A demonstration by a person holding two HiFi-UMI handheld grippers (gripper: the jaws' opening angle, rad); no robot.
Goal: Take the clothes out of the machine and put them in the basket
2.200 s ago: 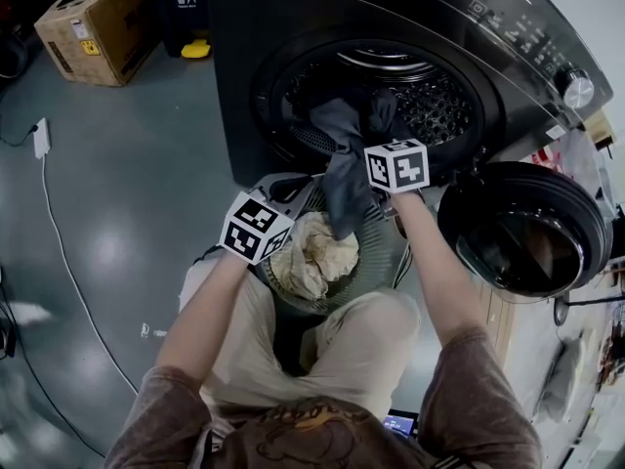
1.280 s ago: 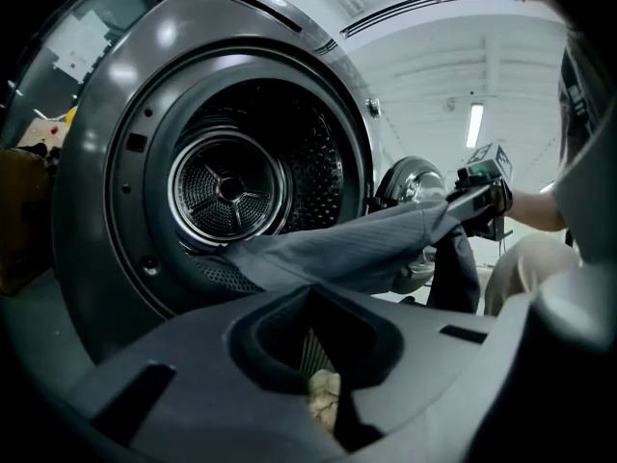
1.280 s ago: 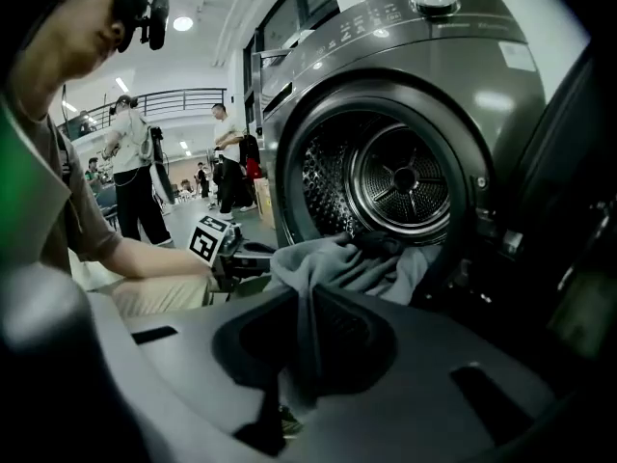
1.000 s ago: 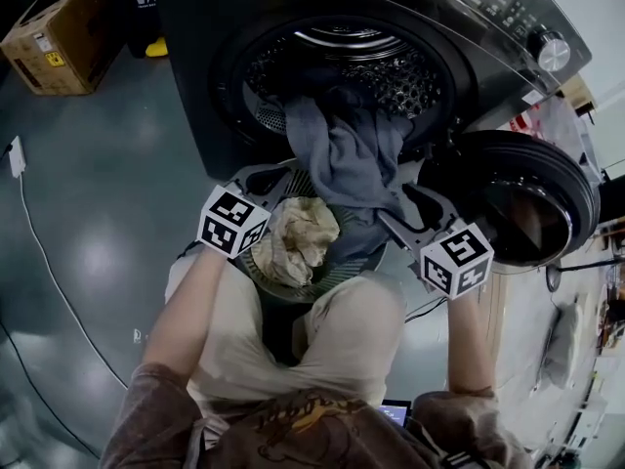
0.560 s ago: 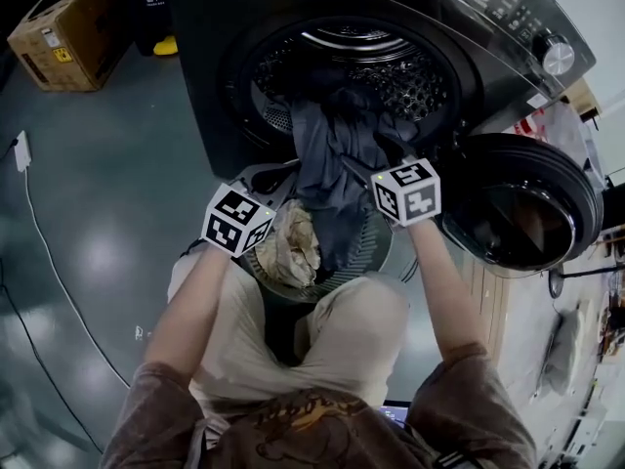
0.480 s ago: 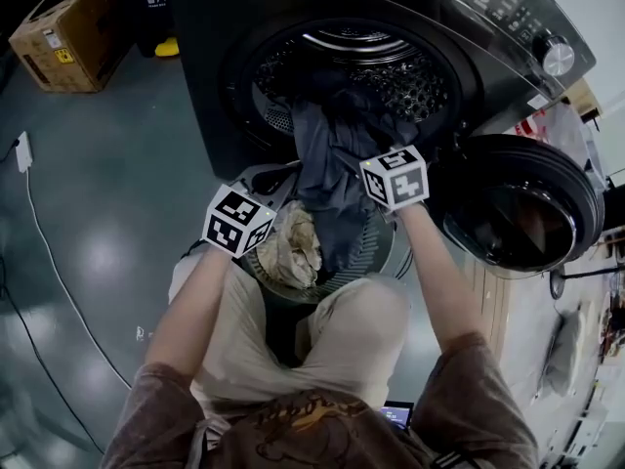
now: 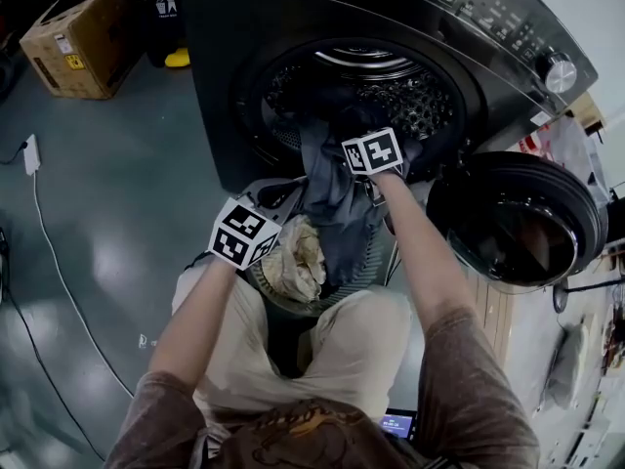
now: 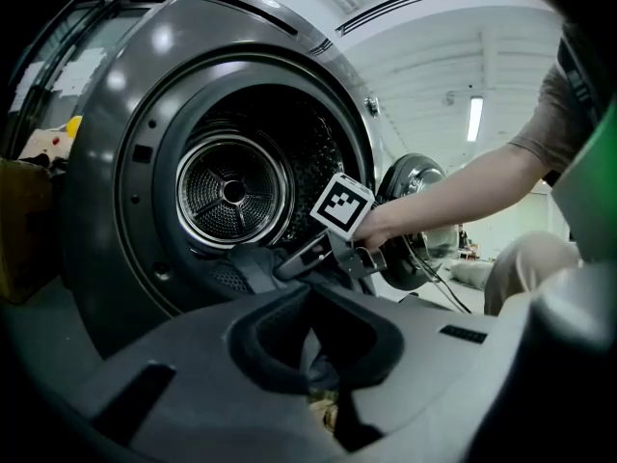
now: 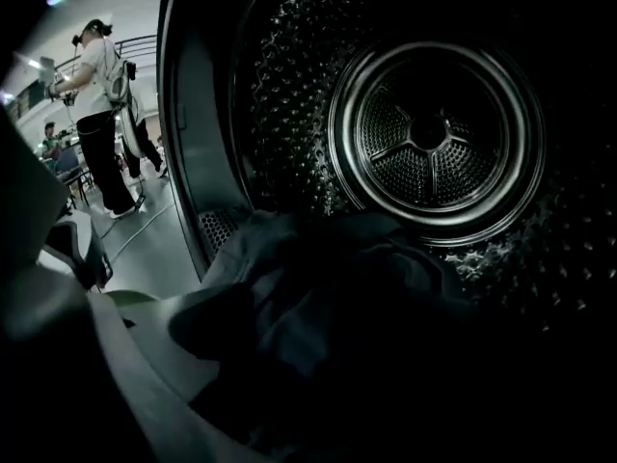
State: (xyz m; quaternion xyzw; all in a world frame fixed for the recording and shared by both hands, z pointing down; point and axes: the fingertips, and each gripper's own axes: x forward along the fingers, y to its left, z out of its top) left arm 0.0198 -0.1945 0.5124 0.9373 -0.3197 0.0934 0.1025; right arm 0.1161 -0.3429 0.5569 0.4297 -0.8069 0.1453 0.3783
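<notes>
A dark grey-blue garment (image 7: 332,203) hangs out of the drum mouth (image 7: 410,96) of the dark washing machine and trails down into the round ribbed basket (image 7: 376,262). A crumpled beige cloth (image 7: 298,257) lies in the basket. My right gripper (image 7: 363,135) reaches into the drum mouth over the garment's top. Its jaws have just been opening and stand open, with the dark garment (image 9: 289,297) lying between and below them, not pinched. My left gripper (image 7: 283,195) stays at the basket's back left edge, its jaws closed together (image 8: 310,297).
The round machine door (image 7: 518,223) hangs open at the right of the basket. A cardboard box (image 7: 73,37) stands at the far left, and a white cable (image 7: 54,252) runs across the grey floor. A person (image 9: 101,104) stands in the background of the right gripper view.
My right gripper has moved from the basket's right side up into the drum mouth. The garment hangs narrower than before. The left gripper has kept still.
</notes>
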